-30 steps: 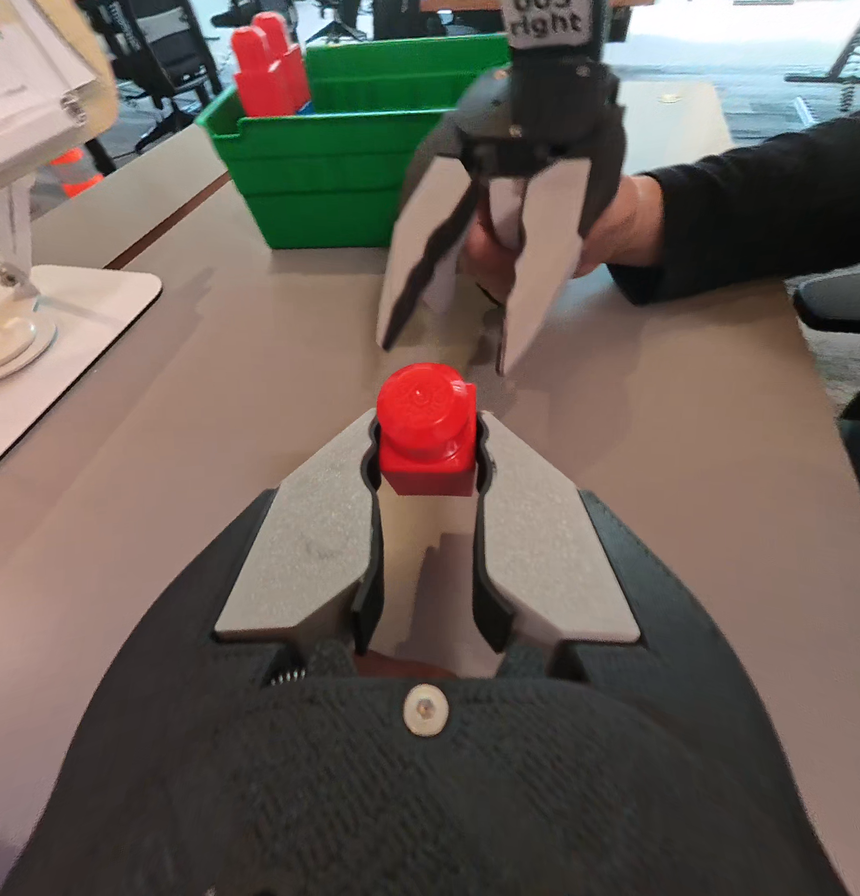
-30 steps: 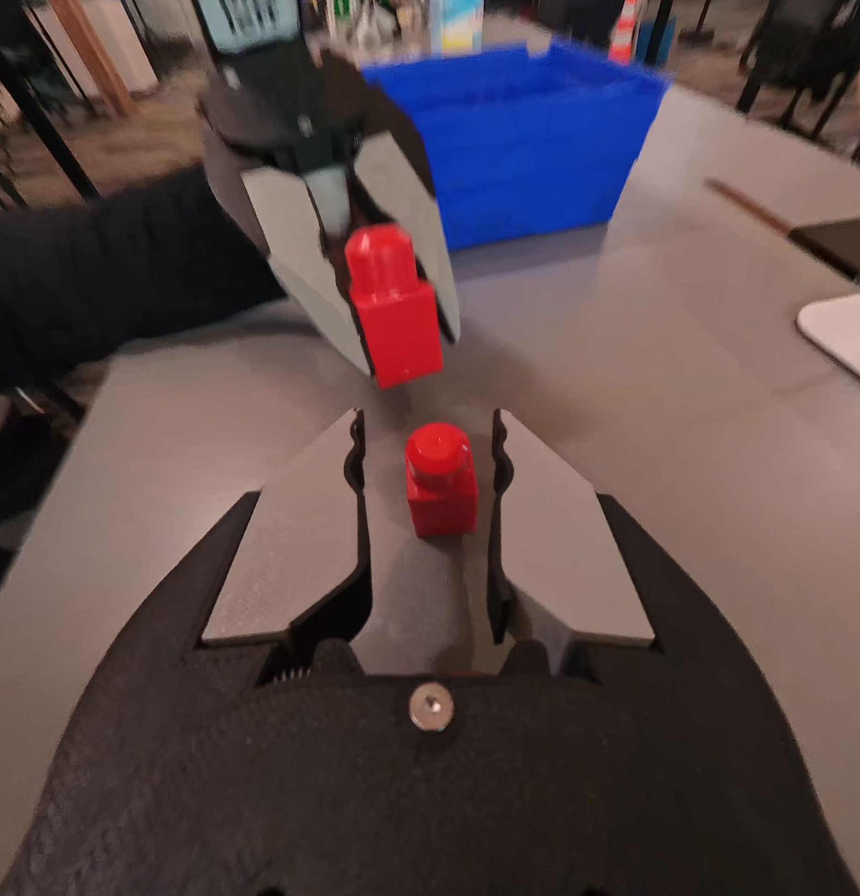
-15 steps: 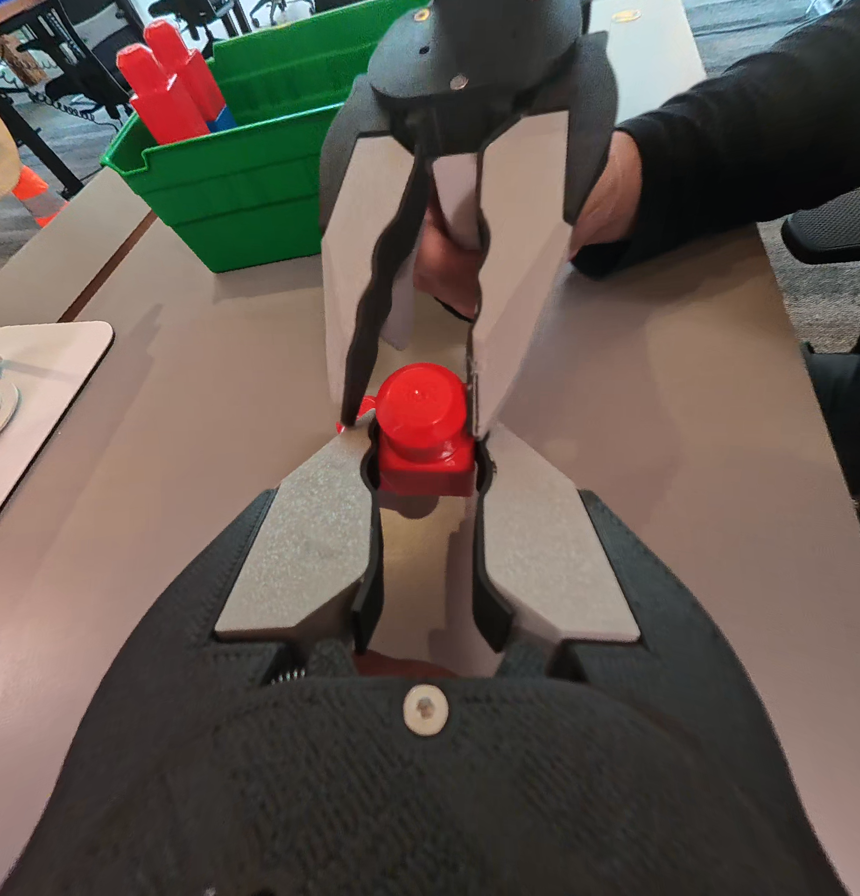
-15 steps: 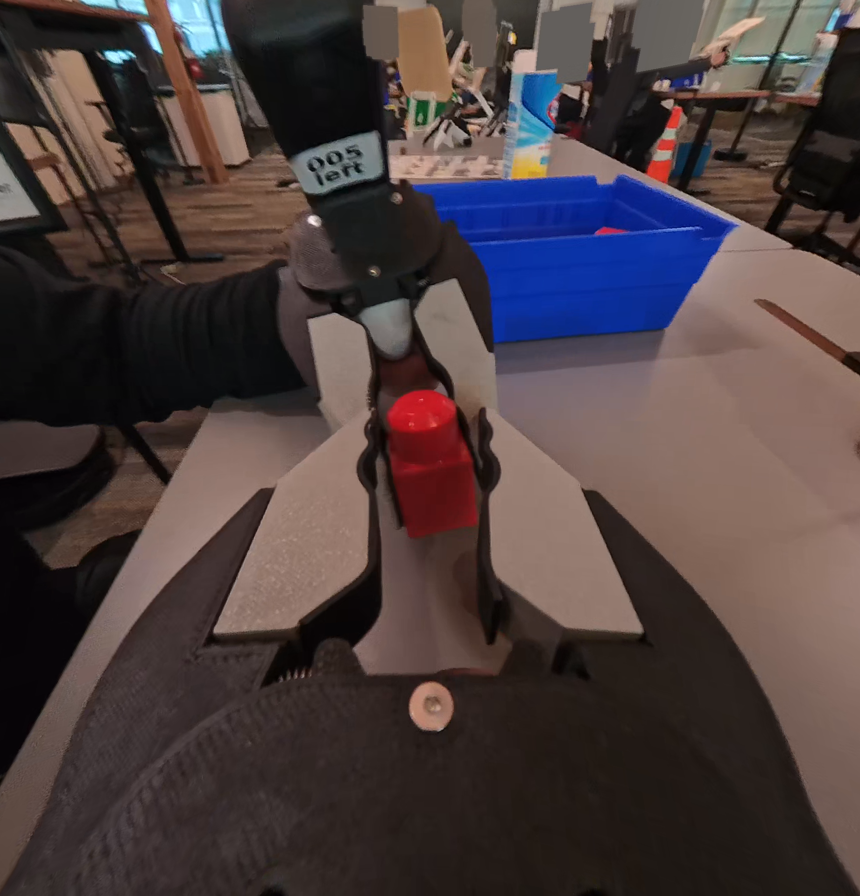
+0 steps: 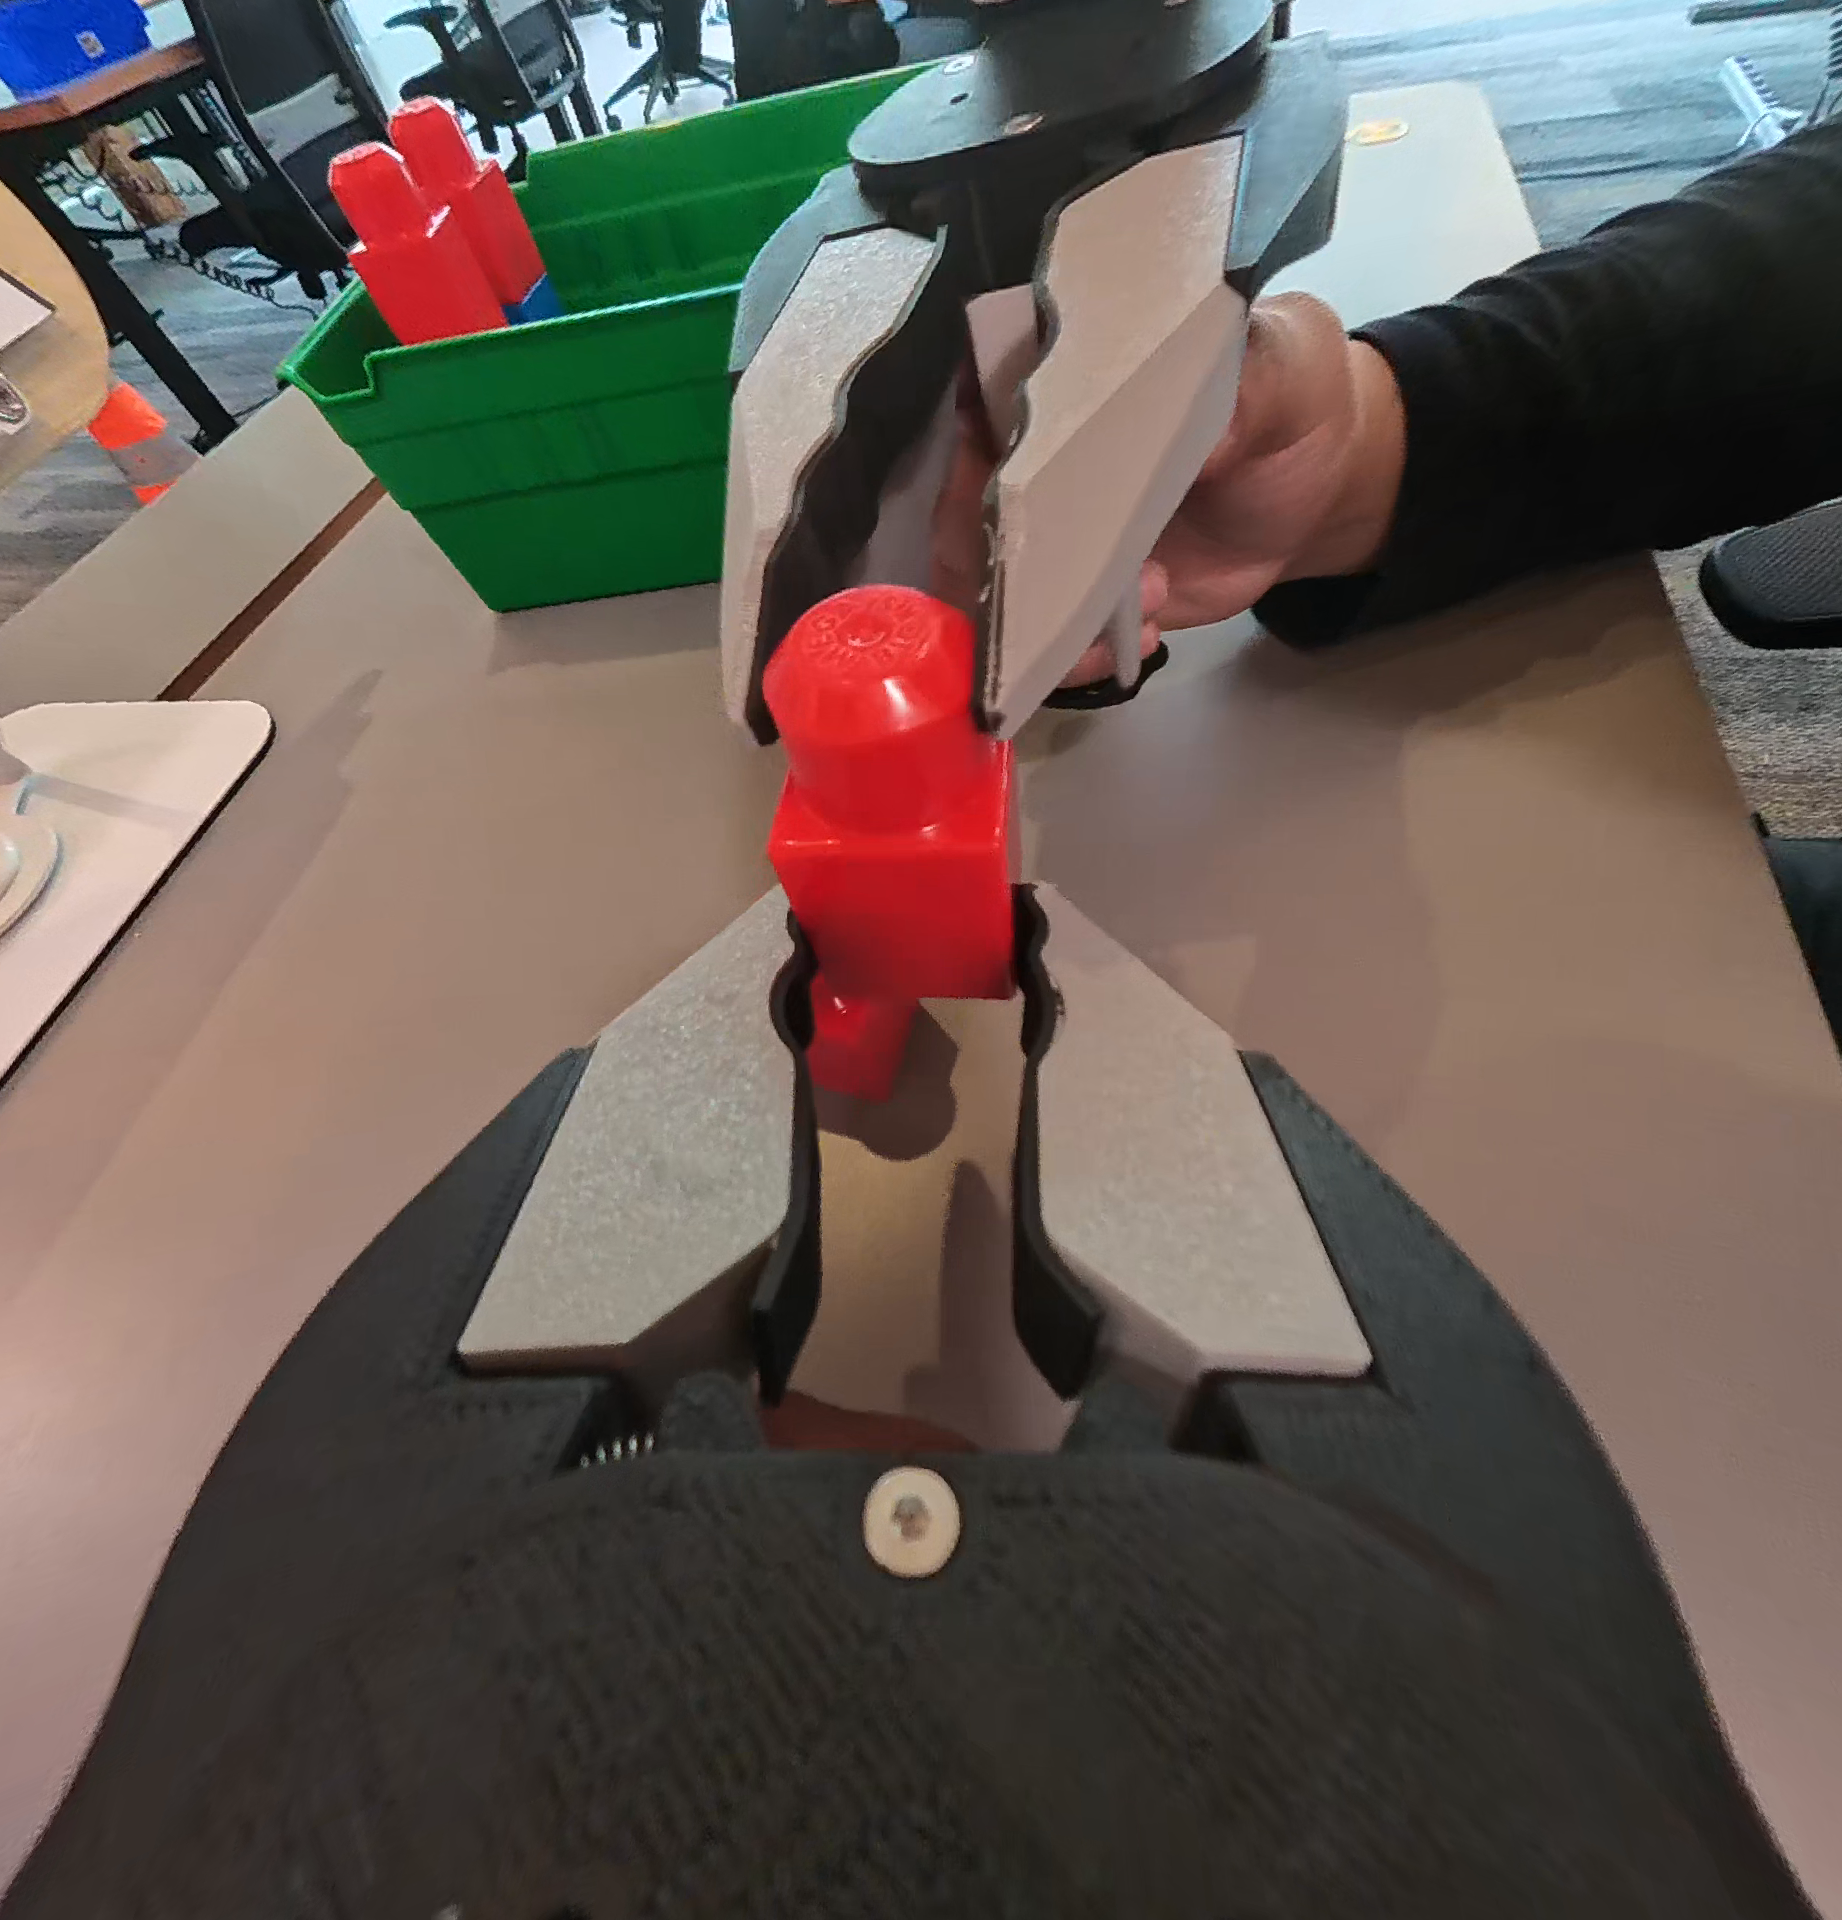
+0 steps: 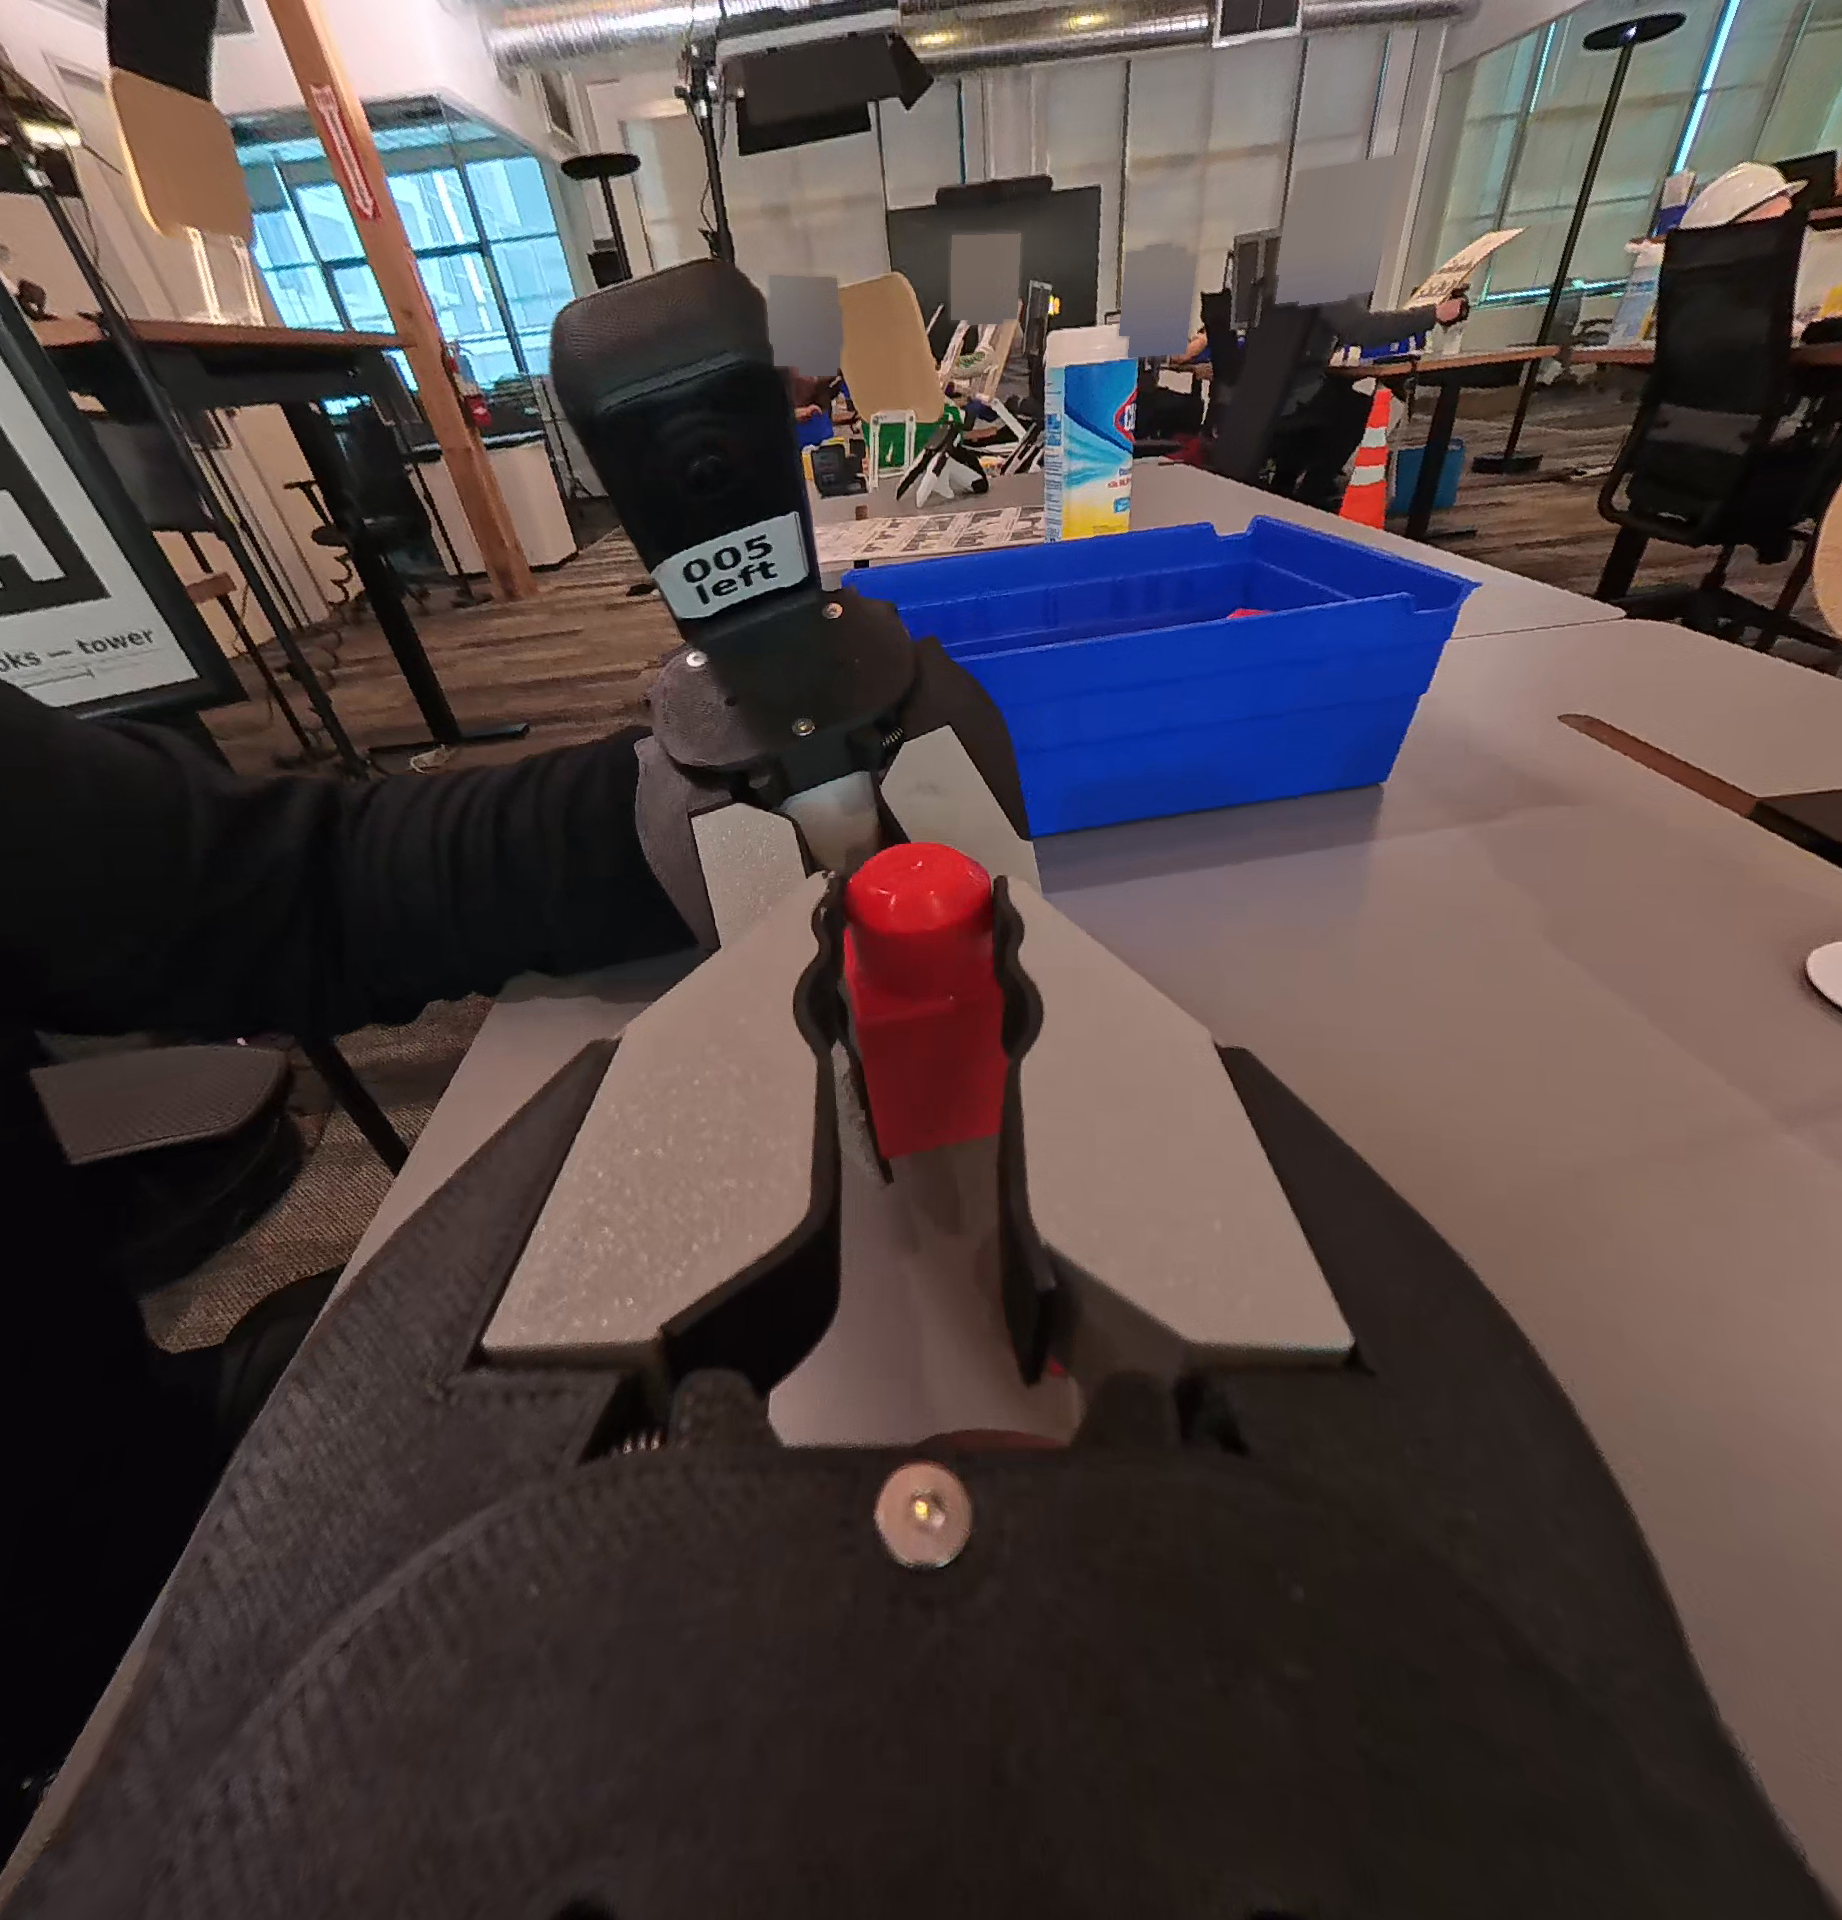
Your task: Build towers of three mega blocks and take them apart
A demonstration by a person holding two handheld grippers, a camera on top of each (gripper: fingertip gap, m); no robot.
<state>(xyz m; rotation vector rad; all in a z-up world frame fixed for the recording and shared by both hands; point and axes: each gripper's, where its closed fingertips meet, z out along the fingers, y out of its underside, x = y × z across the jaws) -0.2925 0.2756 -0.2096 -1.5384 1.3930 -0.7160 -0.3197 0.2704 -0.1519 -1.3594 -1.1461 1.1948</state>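
Left wrist view: left tool [image 5: 912, 961] pinching red block [image 5: 896, 894] | right tool [image 5: 875, 717] clamping its stud

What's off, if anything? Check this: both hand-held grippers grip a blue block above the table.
Colour is wrong: the block is red, not blue, per the left wrist view. The left hand-held gripper and the right hand-held gripper both grip it above the table.

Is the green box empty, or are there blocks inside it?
Not empty. Two red blocks stick up over the rim of the green box, with a blue piece beside them.
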